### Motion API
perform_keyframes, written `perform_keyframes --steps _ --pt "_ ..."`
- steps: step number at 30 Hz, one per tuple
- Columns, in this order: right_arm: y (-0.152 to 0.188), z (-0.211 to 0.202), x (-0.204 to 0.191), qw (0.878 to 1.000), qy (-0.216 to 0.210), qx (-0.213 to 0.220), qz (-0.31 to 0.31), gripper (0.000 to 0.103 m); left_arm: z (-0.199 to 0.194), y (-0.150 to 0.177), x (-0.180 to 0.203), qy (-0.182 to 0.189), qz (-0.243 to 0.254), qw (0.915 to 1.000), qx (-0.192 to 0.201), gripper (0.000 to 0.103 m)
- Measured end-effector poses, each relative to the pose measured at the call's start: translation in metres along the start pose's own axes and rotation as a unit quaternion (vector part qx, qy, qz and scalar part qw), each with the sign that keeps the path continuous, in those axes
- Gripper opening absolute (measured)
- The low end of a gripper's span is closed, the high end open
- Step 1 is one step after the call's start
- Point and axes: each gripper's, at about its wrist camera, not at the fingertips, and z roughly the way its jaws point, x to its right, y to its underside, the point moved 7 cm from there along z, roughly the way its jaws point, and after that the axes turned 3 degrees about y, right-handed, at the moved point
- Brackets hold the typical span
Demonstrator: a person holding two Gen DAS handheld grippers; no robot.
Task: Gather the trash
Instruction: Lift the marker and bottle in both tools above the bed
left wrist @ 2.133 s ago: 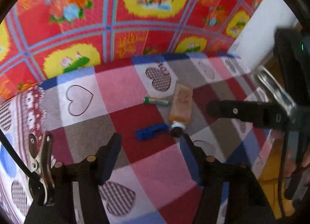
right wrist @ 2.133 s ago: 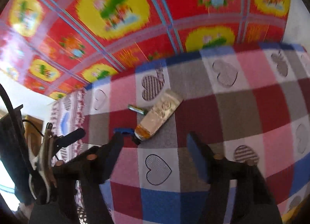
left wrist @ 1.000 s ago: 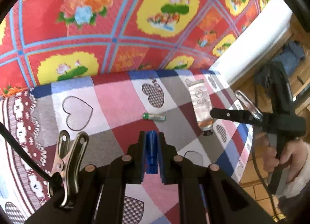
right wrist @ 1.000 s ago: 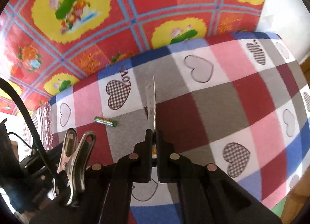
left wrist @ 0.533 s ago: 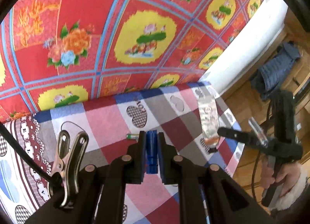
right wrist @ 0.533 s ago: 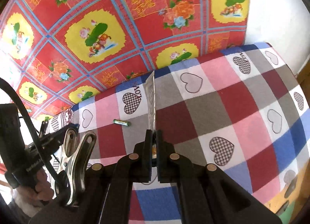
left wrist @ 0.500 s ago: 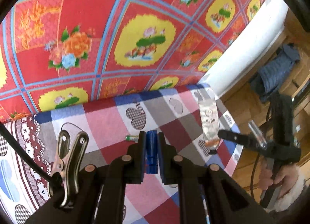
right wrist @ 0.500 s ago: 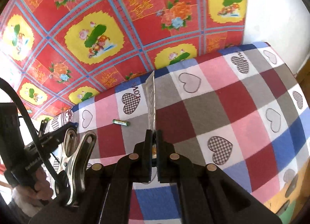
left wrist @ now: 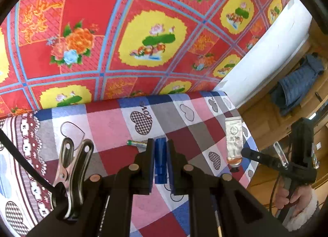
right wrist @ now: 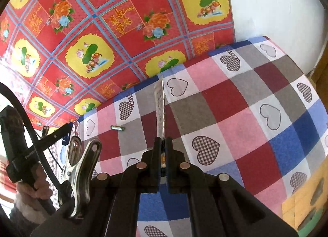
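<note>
A bed spread with a checked, heart-printed blanket (left wrist: 114,128) sits against a wall hung with red-and-yellow floral cloth (left wrist: 114,38), a white wall beyond its far right corner.

The left gripper (left wrist: 160,163) has its fingers pressed onto a blue plastic piece (left wrist: 160,161), which stands upright between the pads, clear of the blanket. The right gripper (right wrist: 163,153), seen past the blanket's right edge in the left view, pinches the cap end of a flattened silver tube (right wrist: 160,110); the tube's crimped tail points away from the fingers, above the blanket. Only its thin edge shows in the right view, its printed face in the left view.

Outward from the fingers, a small green battery (left wrist: 136,143) lies alone near the middle of the blanket, just beyond the left fingertips in that view and well apart from the tube. A person's hand (right wrist: 35,181) in a fleecy cuff grips the left tool's handle near the blanket's left edge.

Two pieces of trash appear collected and in hand, with no bin in view. The carry probably goes best with both grips kept firm and level, since the thin tube could swivel in its narrow pinch; the battery looks left for a later pass.
</note>
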Motion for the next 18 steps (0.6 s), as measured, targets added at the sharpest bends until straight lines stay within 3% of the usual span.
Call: perform_keyframes --steps 10,18 --pt "0.006 -0.004 0.013 1.0 -0.01 -0.005 0.006 0.004 0.008 -0.006 0.041 0.012 0.026 0.9996 -0.002 0.011" --pt "0.011 -0.021 0.044 0.999 -0.023 -0.006 0.021 0.004 0.02 0.0 0.066 0.007 0.012 0.9999 -0.001 0.011"
